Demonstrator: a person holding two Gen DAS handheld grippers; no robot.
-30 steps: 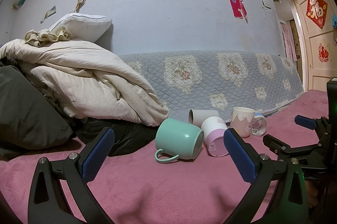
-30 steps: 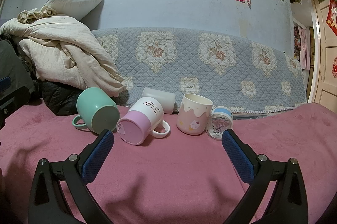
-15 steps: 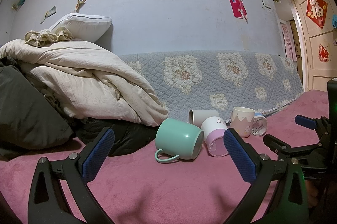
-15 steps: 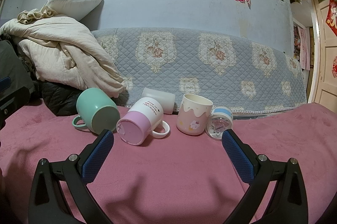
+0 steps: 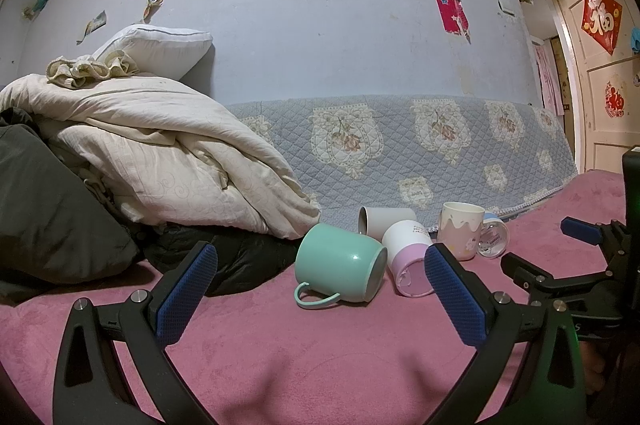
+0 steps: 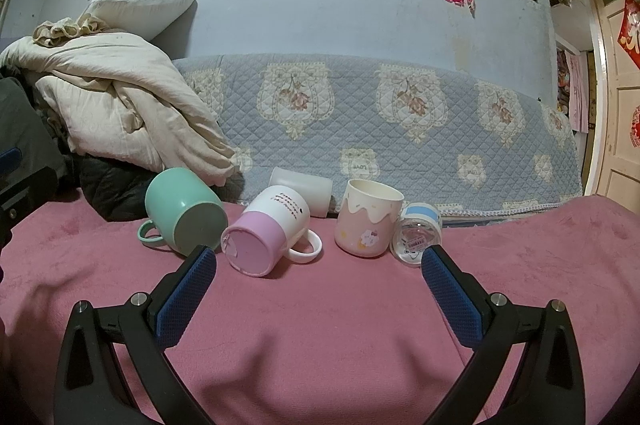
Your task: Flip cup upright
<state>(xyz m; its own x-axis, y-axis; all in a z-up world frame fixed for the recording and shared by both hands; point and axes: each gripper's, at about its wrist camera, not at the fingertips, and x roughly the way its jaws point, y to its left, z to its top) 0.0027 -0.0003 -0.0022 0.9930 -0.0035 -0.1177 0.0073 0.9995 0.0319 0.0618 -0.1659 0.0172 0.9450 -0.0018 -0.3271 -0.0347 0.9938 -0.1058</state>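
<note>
Several cups sit on a pink blanket (image 6: 320,325). A green mug (image 5: 340,261) (image 6: 182,215) lies on its side. A white-and-pink mug (image 5: 408,261) (image 6: 268,233) lies on its side beside it. A plain white cup (image 5: 386,221) (image 6: 302,189) lies behind them. A pink-and-cream cup (image 5: 460,231) (image 6: 368,217) stands upright. A small clear cup with a blue band (image 5: 494,235) (image 6: 418,233) lies on its side to its right. My left gripper (image 5: 320,289) is open and empty, short of the green mug. My right gripper (image 6: 318,285) is open and empty, short of the cups.
A heap of cream bedding (image 5: 160,153) and dark clothing (image 5: 52,209) fills the left. A grey quilted cover (image 6: 380,121) rises behind the cups against the wall. A door (image 5: 600,65) is at the far right. The right gripper shows in the left wrist view (image 5: 568,265).
</note>
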